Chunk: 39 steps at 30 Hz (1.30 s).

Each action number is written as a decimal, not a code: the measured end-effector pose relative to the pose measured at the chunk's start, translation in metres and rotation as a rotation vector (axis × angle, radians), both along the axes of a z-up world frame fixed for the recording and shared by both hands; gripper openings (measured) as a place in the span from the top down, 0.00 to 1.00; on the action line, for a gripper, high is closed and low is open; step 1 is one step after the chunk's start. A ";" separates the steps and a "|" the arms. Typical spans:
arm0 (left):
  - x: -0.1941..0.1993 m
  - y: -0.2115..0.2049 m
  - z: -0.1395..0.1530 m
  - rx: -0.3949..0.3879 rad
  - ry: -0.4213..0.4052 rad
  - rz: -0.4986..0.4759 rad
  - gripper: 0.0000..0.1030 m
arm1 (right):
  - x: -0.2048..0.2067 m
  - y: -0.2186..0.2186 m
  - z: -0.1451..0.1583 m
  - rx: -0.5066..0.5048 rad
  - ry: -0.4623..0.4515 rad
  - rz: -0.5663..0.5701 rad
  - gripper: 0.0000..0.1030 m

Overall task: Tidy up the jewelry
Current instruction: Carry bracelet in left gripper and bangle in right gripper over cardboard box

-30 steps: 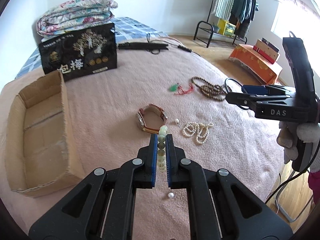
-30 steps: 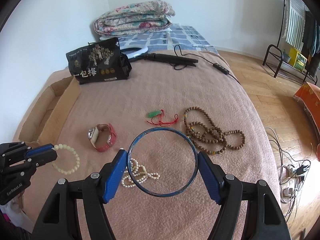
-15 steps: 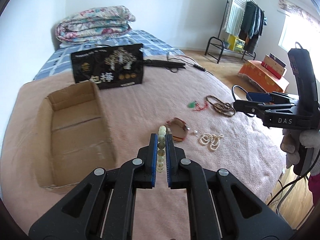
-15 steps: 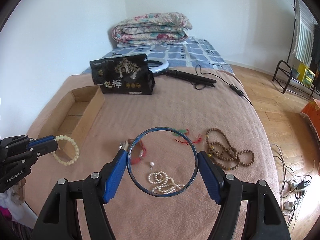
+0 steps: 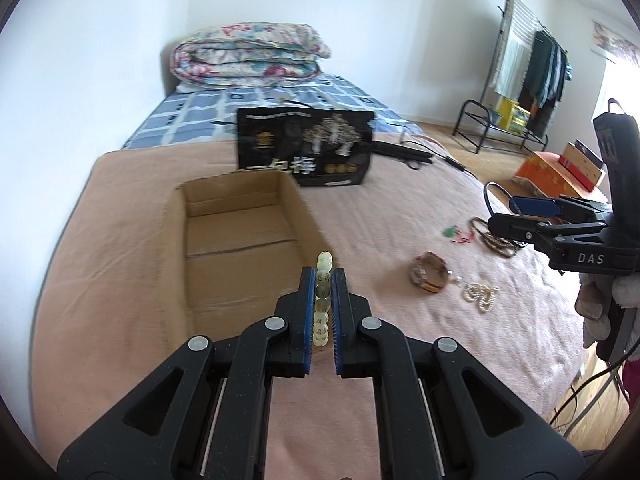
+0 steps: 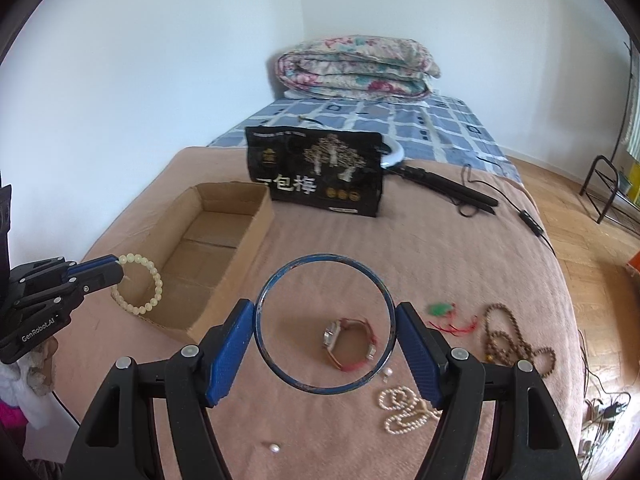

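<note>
1. The left tool [image 5: 320,292] is nearly closed, its 2 blue pads pinching a pale bead bracelet [image 5: 322,300]. In the left wrist view the bracelet shows edge-on, as a single column of beads, over the near end of the cardboard box [image 5: 240,240].
2. Only the right wrist view shows the bracelet as a full loop [image 6: 138,284]: it hangs from the left tool's tips [image 6: 100,274] above the box's near corner [image 6: 224,232].
3. The right tool [image 6: 325,326] is spread wide, its pads pressing on the 2 sides of a thin blue ring [image 6: 325,256], which it holds above the bed. In the left wrist view this tool [image 5: 516,216] appears side-on and only a short dark arc of the ring [image 5: 486,196] shows.
4. On the pink blanket [image 6: 360,248] lie a red-strapped watch [image 6: 348,340], a pearl string [image 6: 404,408], a dark bead necklace [image 6: 516,340] and a green charm on red cord [image 6: 444,314], the charm blurred in both views.
5. A loose pearl [image 6: 274,448] shows only in the right wrist view; another small one [image 6: 387,374] sits just beside the watch.
6. A black printed bag [image 6: 316,172] stands behind the box. The box's floor looks bare in both views, though the left tool hides its near end in the left wrist view.
</note>
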<state>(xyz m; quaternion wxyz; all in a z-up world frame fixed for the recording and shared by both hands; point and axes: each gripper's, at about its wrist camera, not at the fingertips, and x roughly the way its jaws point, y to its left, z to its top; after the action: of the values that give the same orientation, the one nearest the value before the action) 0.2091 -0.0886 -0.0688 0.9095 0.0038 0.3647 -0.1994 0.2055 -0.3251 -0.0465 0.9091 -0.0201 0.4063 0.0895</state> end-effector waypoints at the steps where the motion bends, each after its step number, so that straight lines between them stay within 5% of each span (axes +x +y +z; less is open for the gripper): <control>1: 0.002 0.004 -0.001 0.000 0.001 0.006 0.95 | 0.003 0.007 0.000 0.000 0.000 0.012 0.28; 18: 0.016 0.047 -0.023 0.021 0.027 0.064 0.95 | 0.062 0.094 -0.022 0.023 0.031 0.137 0.28; 39: 0.025 0.050 -0.041 0.026 0.061 0.062 0.95 | 0.104 0.139 -0.058 0.039 0.086 0.172 0.28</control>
<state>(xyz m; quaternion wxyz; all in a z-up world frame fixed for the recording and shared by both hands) 0.2342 -0.0386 -0.1099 0.9036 -0.0016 0.3947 -0.1665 0.3095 -0.1861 -0.1042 0.8799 -0.0332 0.4401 0.1759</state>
